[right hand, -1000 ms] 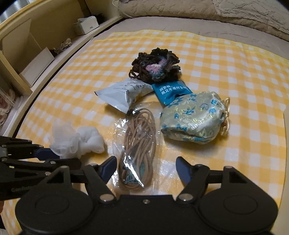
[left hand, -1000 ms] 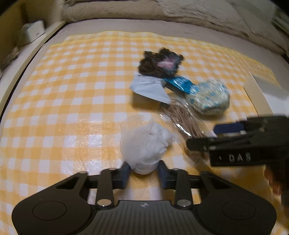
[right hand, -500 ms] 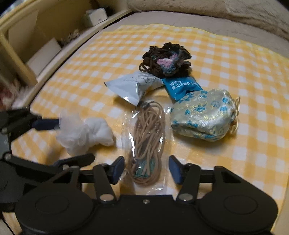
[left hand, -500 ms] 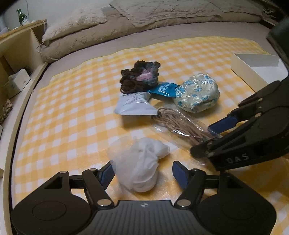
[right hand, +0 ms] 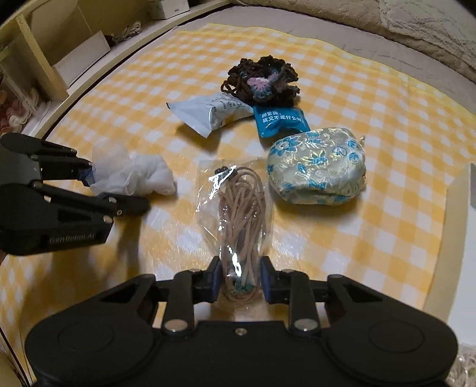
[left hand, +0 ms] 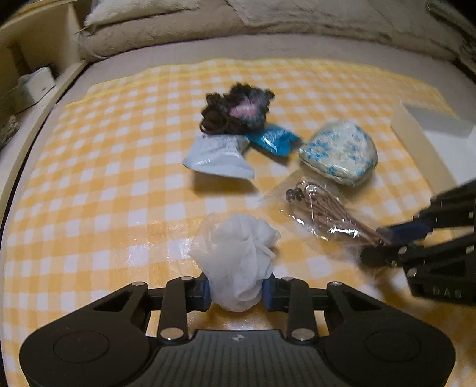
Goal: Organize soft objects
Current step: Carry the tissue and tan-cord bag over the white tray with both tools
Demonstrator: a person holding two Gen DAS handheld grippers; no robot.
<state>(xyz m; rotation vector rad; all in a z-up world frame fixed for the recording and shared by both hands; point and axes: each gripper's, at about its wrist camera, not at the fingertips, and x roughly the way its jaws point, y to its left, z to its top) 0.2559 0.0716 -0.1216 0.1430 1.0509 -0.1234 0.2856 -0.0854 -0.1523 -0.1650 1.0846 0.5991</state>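
Note:
My left gripper (left hand: 237, 290) is shut on a white crumpled gauze bundle (left hand: 238, 253), which also shows in the right wrist view (right hand: 131, 172). My right gripper (right hand: 239, 281) is shut on the near end of a clear bag of beige cord (right hand: 241, 214), seen also in the left wrist view (left hand: 321, 214). Beyond lie a blue-flowered satin pouch (right hand: 315, 169), a blue sachet (right hand: 279, 120), a pale grey packet (right hand: 208, 111) and a dark crocheted piece (right hand: 261, 80), all on the yellow checked cloth (right hand: 372, 98).
An open white box (left hand: 422, 140) stands at the cloth's right edge. Wooden shelves with a white box (right hand: 80, 56) run along the left. Beige bedding (left hand: 267, 26) lies behind the cloth.
Both grippers closed: the left shut on the white bundle, the right shut on the cord bag. Both views shifted slightly.

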